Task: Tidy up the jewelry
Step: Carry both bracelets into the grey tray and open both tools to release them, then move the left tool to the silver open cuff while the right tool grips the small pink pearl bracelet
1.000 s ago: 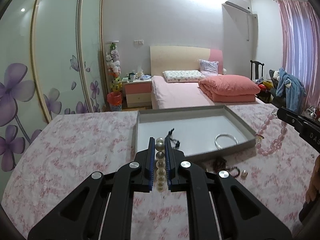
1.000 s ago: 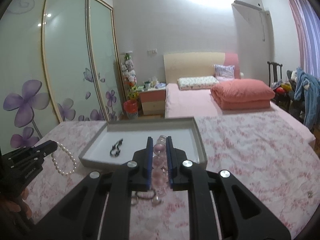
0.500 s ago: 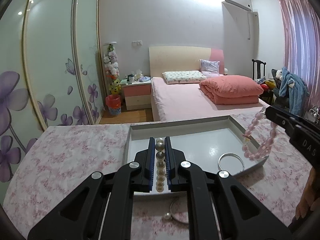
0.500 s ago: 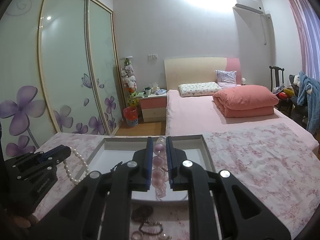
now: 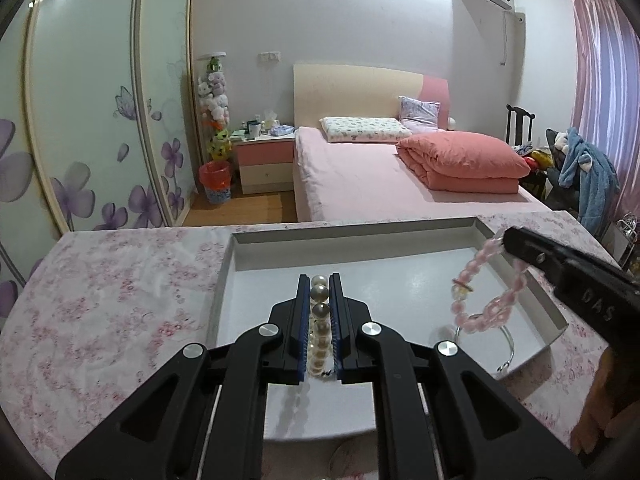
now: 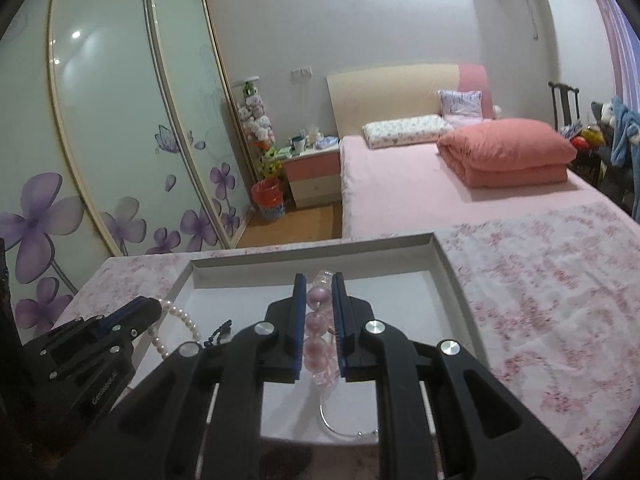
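On the left, my left gripper is clenched on a pearl string: the pearls sit in a row between the blue pads, and the rest of the string hangs below the jaws, over the near left part of the tray. In the right wrist view the same string hangs as a loop from the gripper tip, above the left side of the tray, and I cannot tell if its lowest pearls touch the floor of the tray. Just right of it, a dark bead piece already lies inside the tray. In the middle, my right gripper is clenched on a pink bracelet, and the beads hang down from the jaws. In the left wrist view this bracelet hangs over the far right part of the tray, above a silver bangle that lies on the tray floor. So I judge the task as about half done: two pieces rest in the tray, two are held above it and not yet released. What is left, I think, is to lower both and open the jaws, each piece on its own free place, the bracelet not on top of the bangle. If more jewelry lies on the floral cloth near me, I cannot see it clearly.
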A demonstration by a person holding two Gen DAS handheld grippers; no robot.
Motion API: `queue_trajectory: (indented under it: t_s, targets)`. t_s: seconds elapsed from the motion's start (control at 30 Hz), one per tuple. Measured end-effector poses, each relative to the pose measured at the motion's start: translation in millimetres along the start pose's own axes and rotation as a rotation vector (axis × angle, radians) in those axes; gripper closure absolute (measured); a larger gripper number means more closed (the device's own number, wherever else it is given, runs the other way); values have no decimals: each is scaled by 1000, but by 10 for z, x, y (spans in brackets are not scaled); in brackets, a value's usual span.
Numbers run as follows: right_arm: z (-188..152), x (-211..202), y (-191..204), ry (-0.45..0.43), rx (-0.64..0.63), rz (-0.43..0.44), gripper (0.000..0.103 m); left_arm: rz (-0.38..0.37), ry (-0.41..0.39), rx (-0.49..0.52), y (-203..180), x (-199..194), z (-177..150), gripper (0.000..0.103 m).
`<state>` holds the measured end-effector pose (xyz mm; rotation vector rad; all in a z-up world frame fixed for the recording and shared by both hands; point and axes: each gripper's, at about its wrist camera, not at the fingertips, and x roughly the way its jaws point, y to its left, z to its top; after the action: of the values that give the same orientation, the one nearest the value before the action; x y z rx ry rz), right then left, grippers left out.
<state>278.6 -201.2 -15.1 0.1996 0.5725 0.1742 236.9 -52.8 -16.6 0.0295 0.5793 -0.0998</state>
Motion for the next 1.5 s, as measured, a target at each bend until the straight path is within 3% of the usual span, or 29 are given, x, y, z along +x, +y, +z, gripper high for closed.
queue_trajectory:
  t_s: [0.3, 0.33, 0.4, 0.43, 0.97, 1.1, 1.3, 1.43, 1.5]
  targets:
    - [-43, 127, -75, 33, 8, -32, 87, -11, 27, -1, -36, 168, 0, 93]
    - [-43, 112, -78, 30, 9, -38, 85, -12, 29, -3, -23, 175, -1, 93]
    - [-35, 77, -105, 18, 13, -46, 69, -16, 30, -13, 1, 179, 7, 92]
    - [-35, 58, -122, 14, 14, -50, 68, -15, 29, -18, 30, 191, 17, 92]
    - [-88, -288, -174, -5, 17, -66, 68, 41, 17, -52, 283, -42, -23, 91]
    - [-177, -421, -145, 7, -8, -66, 68, 43, 15, -50, 333, -192, -125, 73]
    - [-446, -631, -105, 91, -48, -26, 68, 24, 31, -22, 387, -469, -382, 71]
    - [-790, -822, 61, 186, -126, 31, 68, 19, 50, -25, 466, -625, -575, 59]
    - [-941, -875, 121, 223, -156, 52, 68, 28, 59, -30, 539, -674, -654, 58]
